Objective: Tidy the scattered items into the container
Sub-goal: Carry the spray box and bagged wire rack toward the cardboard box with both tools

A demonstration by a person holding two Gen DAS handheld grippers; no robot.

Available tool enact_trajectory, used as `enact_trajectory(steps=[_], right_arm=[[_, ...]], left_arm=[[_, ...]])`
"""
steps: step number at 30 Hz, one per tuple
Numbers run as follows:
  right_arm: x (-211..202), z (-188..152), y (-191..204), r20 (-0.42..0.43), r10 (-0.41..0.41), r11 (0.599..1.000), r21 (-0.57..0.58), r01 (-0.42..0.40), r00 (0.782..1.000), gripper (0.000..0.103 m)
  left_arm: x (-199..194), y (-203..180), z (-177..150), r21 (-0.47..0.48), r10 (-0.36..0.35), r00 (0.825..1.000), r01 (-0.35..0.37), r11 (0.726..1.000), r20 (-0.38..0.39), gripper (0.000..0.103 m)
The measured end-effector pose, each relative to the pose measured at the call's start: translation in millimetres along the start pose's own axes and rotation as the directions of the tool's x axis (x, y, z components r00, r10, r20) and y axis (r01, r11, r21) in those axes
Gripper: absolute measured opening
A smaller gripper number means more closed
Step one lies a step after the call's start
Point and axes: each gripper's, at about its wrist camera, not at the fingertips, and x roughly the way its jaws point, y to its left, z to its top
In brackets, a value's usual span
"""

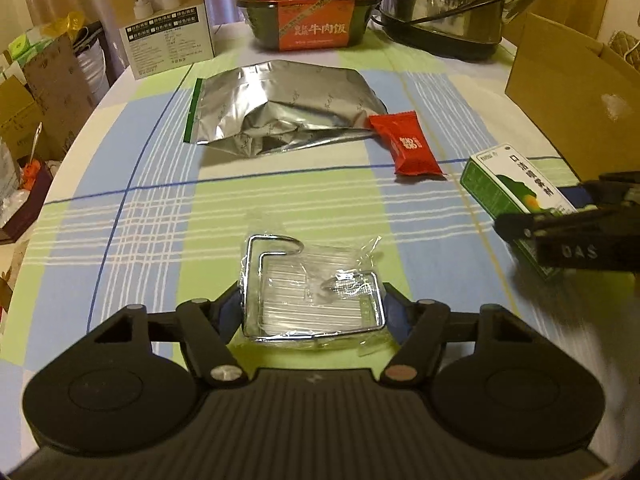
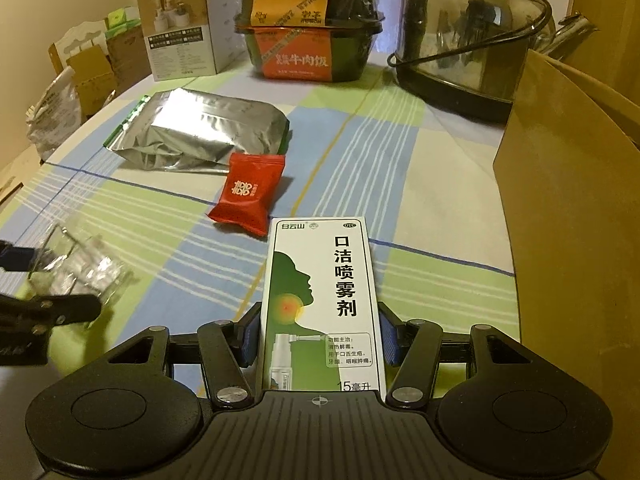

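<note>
**Both grippers hold something, ready for the box**

The right gripper [image 2: 320, 340] is squeezed on the green spray box [image 2: 320, 304], just beside the cardboard box [image 2: 560, 208]. The left gripper [image 1: 312, 312] is squeezed on the wrapped wire hook [image 1: 312, 292], farther from the cardboard box. I think each should lift high over the wall, then let go gently. Both grippers sit low and level, pointing forward. The red packet [image 2: 250, 194] and silver bag [image 2: 200, 136] wait left of the cardboard box.

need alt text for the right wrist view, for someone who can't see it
The right hand-held gripper clamps a green and white cardboard spray box above a blue and green checked tablecloth. Ahead lie a red sweet wrapper and a silver foil pouch; a brown cardboard box stands right.
</note>
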Motion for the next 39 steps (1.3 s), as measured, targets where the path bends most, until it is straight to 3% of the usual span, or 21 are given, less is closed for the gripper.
enact_trajectory(steps=[7, 17, 29, 39], right_arm=[[-30.8, -8.5, 4.4, 0.001, 0.006, 0.999, 0.048, -0.006, 1.0, 0.058], [-116.7, -3.6, 13.8, 0.084, 0.008, 0.996, 0.087, -0.015, 0.996, 0.058], [-219.4, -14.4, -11.1, 0.172, -0.078, 0.987, 0.152, 0.052, 0.982, 0.058], [-276.5, -44.9, -42.9, 0.204, -0.152, 0.969, 0.226, 0.104, 0.967, 0.058]], left_arm=[[-26.3, -2.7, -13.1, 0.01, -0.025, 1.0, 0.025, 1.0, -0.005, 0.065], [-93.4, -8.4, -10.4, -0.001, -0.042, 0.998, 0.042, 0.999, 0.048, 0.066], [-184.5, -48.8, -5.5, 0.039, -0.076, 0.987, 0.071, 0.997, 0.142, 0.066], [-220.5, -89.1, -9.8, 0.083, -0.122, 0.978, 0.109, 0.99, 0.168, 0.066]])
